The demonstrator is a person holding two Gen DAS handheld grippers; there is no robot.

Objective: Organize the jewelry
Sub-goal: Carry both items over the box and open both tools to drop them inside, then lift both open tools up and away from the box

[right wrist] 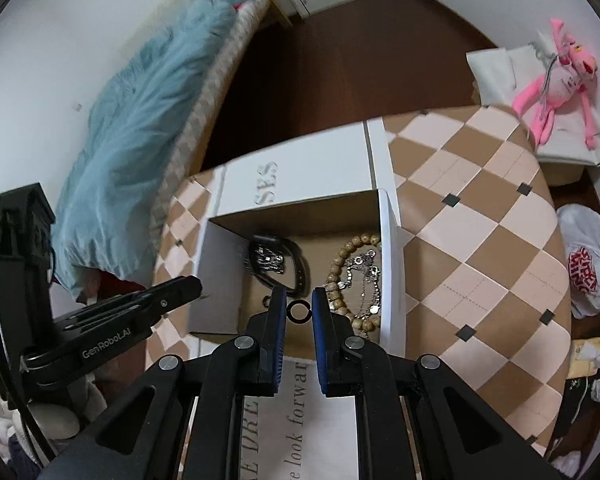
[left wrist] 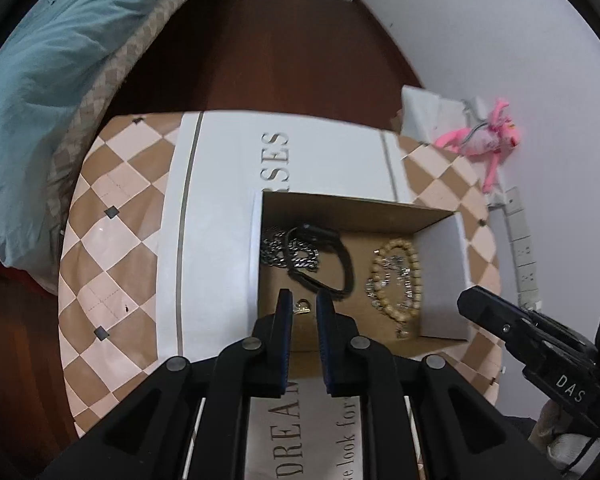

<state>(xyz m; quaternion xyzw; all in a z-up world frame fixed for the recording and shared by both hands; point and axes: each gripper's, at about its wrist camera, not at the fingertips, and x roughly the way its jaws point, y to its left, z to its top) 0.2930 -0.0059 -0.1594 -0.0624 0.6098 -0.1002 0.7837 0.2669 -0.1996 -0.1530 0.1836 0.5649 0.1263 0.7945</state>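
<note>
An open white cardboard box (left wrist: 444, 276) (right wrist: 216, 276) with a brown inside stands on the checkered table. In it lie a black watch with a metal chain (left wrist: 320, 256) (right wrist: 280, 260), a wooden bead bracelet with a silver chain (left wrist: 396, 280) (right wrist: 352, 276) and a small gold piece (left wrist: 302, 306). My left gripper (left wrist: 303, 308) hovers over the box with its jaws narrowly apart around the gold piece; I cannot tell if it grips. My right gripper (right wrist: 299, 312) is shut on a small black ring (right wrist: 299, 312) above the box's near edge.
The box lid (left wrist: 220, 208) with printed letters lies under and beside the box. A pink plush toy (left wrist: 488, 140) (right wrist: 556, 80) sits at the far right. A bed with a blue blanket (left wrist: 48, 80) is at the left. A white bag (right wrist: 588, 264) lies right of the table.
</note>
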